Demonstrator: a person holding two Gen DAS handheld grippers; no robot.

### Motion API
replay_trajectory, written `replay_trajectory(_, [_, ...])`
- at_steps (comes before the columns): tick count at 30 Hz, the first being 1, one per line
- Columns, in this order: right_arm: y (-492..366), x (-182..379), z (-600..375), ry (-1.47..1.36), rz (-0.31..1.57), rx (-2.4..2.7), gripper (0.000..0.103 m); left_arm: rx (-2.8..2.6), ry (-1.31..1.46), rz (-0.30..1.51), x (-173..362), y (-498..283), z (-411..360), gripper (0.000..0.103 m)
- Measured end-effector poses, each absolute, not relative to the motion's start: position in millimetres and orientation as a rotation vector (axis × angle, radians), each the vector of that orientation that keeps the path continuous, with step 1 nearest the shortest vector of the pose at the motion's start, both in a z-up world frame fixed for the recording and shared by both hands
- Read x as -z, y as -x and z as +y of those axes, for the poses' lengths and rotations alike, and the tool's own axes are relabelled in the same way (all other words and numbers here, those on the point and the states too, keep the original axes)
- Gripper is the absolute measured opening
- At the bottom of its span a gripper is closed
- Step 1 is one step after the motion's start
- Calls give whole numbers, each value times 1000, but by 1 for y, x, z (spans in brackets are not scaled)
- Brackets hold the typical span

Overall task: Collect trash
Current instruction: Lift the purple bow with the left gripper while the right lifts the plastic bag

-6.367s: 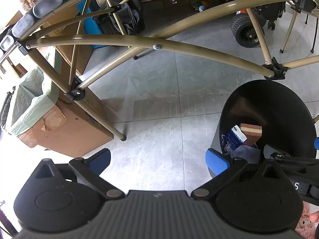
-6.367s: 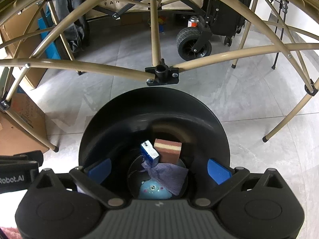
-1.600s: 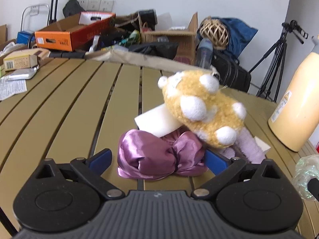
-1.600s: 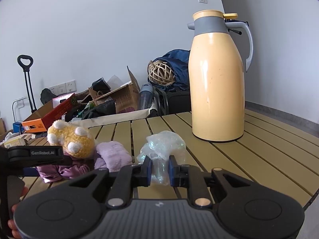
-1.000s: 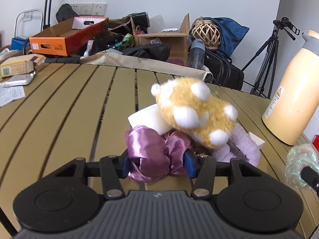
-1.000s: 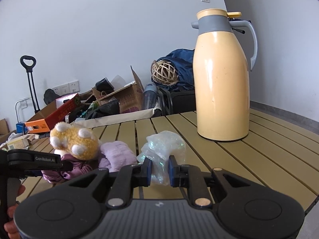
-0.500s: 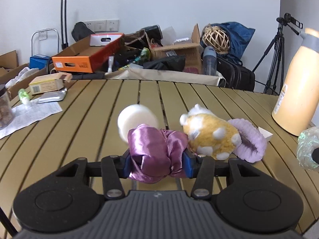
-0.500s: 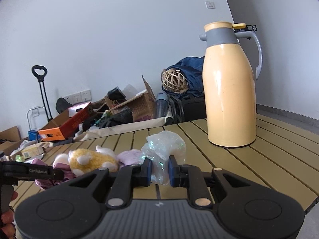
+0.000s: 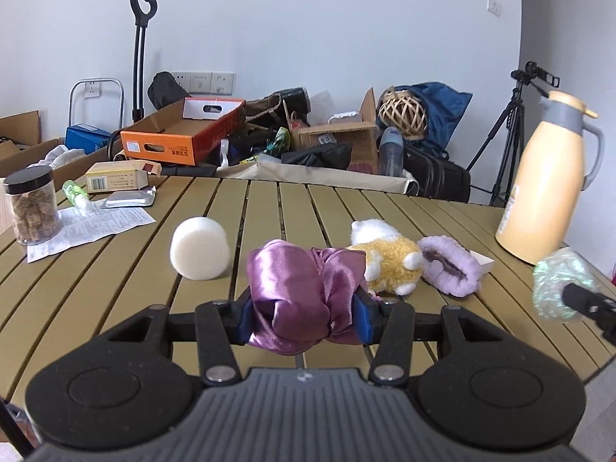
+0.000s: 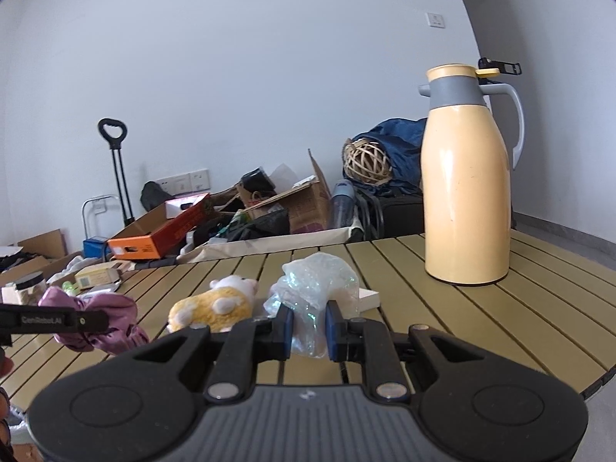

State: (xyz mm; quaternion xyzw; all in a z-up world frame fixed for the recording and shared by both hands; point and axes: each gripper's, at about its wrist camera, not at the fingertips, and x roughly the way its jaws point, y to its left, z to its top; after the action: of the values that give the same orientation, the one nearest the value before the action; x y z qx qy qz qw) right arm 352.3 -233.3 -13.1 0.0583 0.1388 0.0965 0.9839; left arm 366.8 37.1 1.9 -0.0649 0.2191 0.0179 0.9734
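The purple satin scrunchie (image 9: 304, 292) is clamped between the blue pads of the left tongs (image 9: 304, 313), its long axis running crosswise from pad to pad, bunched folds bulging above and below them, held just above the slatted tabletop (image 9: 115, 288). The left tongs point forward and slightly down over the slats. The crumpled clear plastic wrap (image 10: 313, 288) is pinched in the right tongs (image 10: 310, 327), which are clenched tight on it; most of the wad stands up above the pads, a tail hanging below. These tongs point nearly level across the tabletop.

Just beyond the scrunchie lies a yellow-and-white plush toy (image 9: 389, 265) on its side, touching a lilac fluffy scrunchie (image 9: 450, 269) on its right. A white foam disc (image 9: 200, 248) stands on edge to the left. A cream thermos jug (image 10: 467, 200) stands upright at the far right, well apart. At the far left sit a jar of snacks (image 9: 32, 204) and a printed leaflet (image 9: 92, 227).
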Motion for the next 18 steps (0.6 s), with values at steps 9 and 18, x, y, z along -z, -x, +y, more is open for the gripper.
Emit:
replay_trajectory(9, [-317,27,-215,-85,314,-234,16,-15,137,433,6,-325,40,49])
replay_trajectory(18, [-277,40,-214,-91,345,-248,16,10,146,454,20,-285,37,49])
